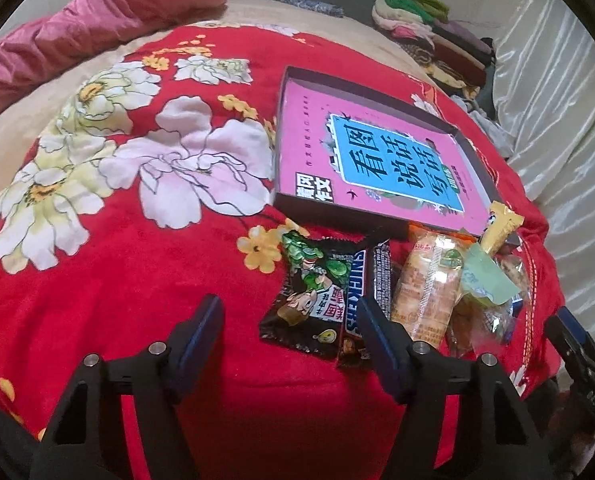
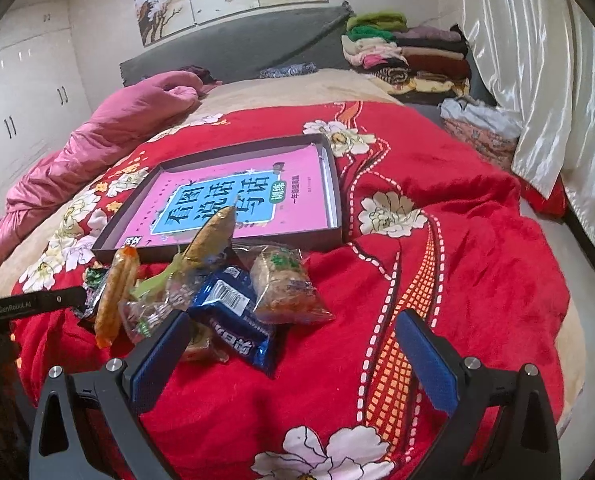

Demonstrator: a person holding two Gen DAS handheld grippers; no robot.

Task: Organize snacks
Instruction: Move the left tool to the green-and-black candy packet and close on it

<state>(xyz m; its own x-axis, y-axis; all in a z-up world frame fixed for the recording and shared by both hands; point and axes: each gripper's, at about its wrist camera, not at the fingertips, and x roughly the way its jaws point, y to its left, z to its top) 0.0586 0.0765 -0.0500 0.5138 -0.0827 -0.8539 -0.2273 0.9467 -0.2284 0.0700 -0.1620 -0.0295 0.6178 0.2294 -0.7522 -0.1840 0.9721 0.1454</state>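
Observation:
A heap of wrapped snacks lies on a red flowered blanket in front of a shallow dark box lined with a pink and blue sheet. In the left wrist view I see a dark cartoon packet, a Snickers bar, an orange biscuit pack and a yellow wrapper. In the right wrist view I see a blue packet, a clear cake pack and an orange pack. My left gripper is open, just short of the dark packet. My right gripper is open, straddling the blue packet.
A pink quilt lies bunched at the far left of the bed. Folded clothes are stacked at the headboard. A white satin curtain hangs along the right side. The other gripper's body shows at the left.

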